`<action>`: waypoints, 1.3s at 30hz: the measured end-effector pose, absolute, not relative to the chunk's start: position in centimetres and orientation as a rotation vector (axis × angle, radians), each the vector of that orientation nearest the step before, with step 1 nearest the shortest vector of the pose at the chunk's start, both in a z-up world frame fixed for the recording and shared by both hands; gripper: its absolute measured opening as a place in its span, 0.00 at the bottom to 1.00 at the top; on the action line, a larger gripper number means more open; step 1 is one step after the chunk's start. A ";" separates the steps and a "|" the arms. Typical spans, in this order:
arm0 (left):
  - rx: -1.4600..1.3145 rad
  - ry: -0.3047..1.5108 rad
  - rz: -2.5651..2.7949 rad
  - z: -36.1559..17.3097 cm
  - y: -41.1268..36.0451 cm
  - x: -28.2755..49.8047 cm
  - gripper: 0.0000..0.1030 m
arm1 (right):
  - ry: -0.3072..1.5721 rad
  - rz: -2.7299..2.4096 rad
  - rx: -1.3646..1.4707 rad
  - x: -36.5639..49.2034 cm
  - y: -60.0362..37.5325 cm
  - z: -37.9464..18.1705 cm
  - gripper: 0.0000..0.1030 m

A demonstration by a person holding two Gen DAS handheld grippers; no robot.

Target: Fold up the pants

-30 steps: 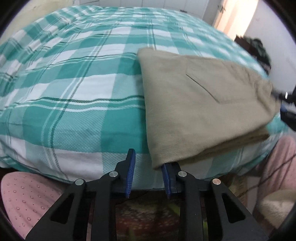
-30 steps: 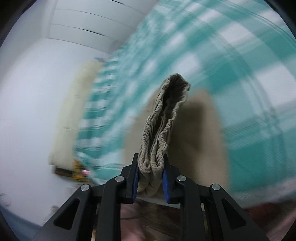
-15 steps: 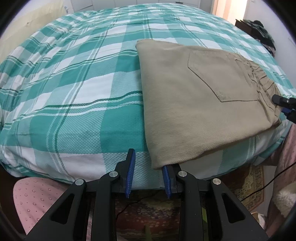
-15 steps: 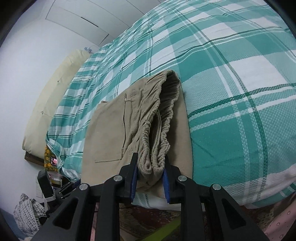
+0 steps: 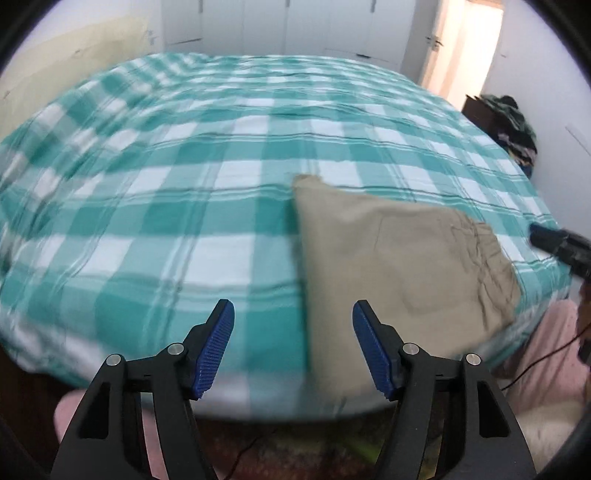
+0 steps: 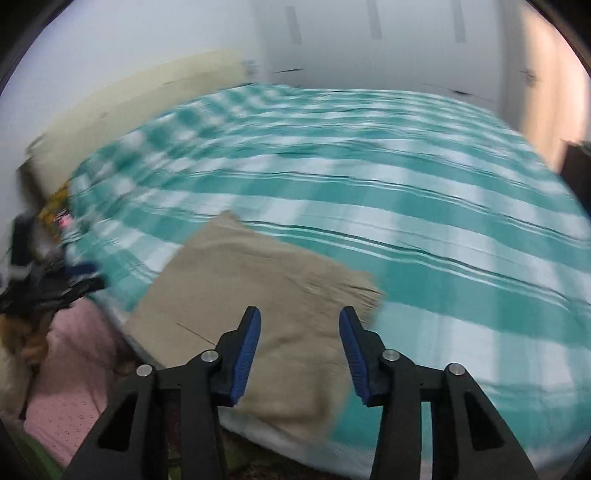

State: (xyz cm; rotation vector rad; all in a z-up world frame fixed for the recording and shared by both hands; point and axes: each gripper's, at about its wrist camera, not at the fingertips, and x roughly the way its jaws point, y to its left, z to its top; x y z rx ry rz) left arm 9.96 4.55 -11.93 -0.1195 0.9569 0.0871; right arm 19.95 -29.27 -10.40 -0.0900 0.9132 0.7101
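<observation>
The khaki pants (image 5: 399, 266) lie folded into a flat rectangle near the front edge of the bed, waistband to the right. My left gripper (image 5: 291, 332) hovers above the bed in front of the pants' left corner, its jaws opening, with nothing between its blue pads. In the right wrist view the same pants (image 6: 258, 295) lie below my right gripper (image 6: 299, 339), whose jaws are opening too, clear of the cloth. The right gripper's tip (image 5: 554, 240) shows at the right edge of the left wrist view, beyond the waistband. Both views are motion-blurred.
The bed carries a teal and white checked sheet (image 5: 221, 166). White wardrobe doors (image 5: 295, 26) stand behind it, a pale headboard (image 6: 129, 107) at one side. Pink-clad legs (image 6: 74, 369) are at the bed's front edge, and a dark pile of clothes (image 5: 513, 122) lies far right.
Both grippers let go of the pants, opened and rose away from the bed. The right gripper rolled upright. The pants now rest flat on the sheet.
</observation>
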 end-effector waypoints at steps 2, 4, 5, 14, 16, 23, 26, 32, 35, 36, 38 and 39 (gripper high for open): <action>-0.091 1.057 0.039 -15.2 3.1 12.4 0.65 | 1.032 0.729 -0.128 21.3 -27.6 -14.9 0.40; -0.050 1.202 -0.003 -18.9 2.1 14.0 0.61 | 1.163 0.732 -0.161 21.7 -27.4 -19.1 0.39; -0.059 1.203 0.007 -18.9 2.4 14.0 0.61 | 1.147 0.744 -0.127 21.7 -28.1 -19.1 0.37; -0.342 1.214 -0.028 -19.3 9.1 18.2 0.89 | 1.329 0.748 0.311 26.5 -33.2 -21.0 0.61; -0.448 1.278 -0.095 -21.5 9.0 19.5 0.88 | 1.400 0.783 0.439 27.7 -33.2 -23.9 0.62; -0.473 1.257 -0.150 -18.4 5.7 21.3 0.13 | 1.373 0.842 0.437 28.1 -30.6 -21.1 0.31; -0.492 1.175 -0.163 -14.8 6.6 23.0 0.13 | 1.251 0.906 0.370 29.4 -28.7 -16.3 0.30; -0.358 0.963 -0.064 -9.2 9.0 30.0 0.25 | 1.050 0.887 0.275 37.4 -25.6 -11.0 0.31; -0.099 0.901 0.213 -8.5 8.4 32.2 0.73 | 1.041 0.814 0.234 41.3 -25.4 -11.5 0.52; -0.028 0.880 0.271 -8.5 8.1 32.0 0.80 | 1.055 0.730 0.195 42.1 -25.9 -12.0 0.67; 0.121 0.824 0.345 -8.7 7.0 30.2 0.90 | 1.055 0.552 0.066 42.1 -27.3 -12.3 0.82; 0.160 0.811 0.357 -9.0 6.9 29.3 0.91 | 1.045 0.494 -0.007 41.3 -28.0 -12.4 0.82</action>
